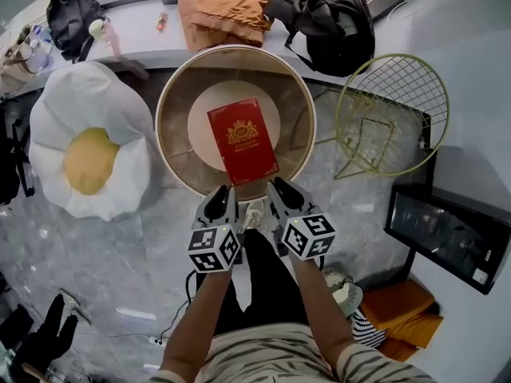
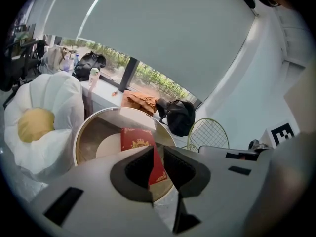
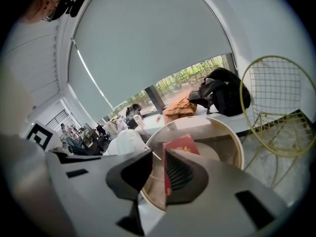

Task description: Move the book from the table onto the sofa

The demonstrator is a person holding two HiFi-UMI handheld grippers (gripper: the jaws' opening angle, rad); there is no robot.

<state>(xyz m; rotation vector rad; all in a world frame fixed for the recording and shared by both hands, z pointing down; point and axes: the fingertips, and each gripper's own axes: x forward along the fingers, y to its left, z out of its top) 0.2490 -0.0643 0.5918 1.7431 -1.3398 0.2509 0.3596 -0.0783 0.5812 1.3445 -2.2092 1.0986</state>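
Note:
A red book [image 1: 243, 140] with a gold crest lies flat on the round glass table with a gold rim [image 1: 158, 126]. Its near edge reaches the table's front rim. Both grippers hover side by side just in front of that rim, pointing at the book. My left gripper [image 1: 222, 194] has its jaws a small way apart with nothing between them; through the gap [image 2: 158, 152] I see the book [image 2: 138, 139]. My right gripper [image 1: 279, 190] is also slightly open and empty [image 3: 158, 157], the book [image 3: 181, 144] just beyond it. The white egg-shaped sofa [image 1: 88, 146] with a yellow centre stands left of the table.
A yellow wire side table [image 1: 391, 114] stands right of the glass table. On the window ledge behind lie an orange cloth [image 1: 223, 14] and a black bag [image 1: 331, 22]. A dark screen [image 1: 447, 234] leans at the right. The floor is grey marble.

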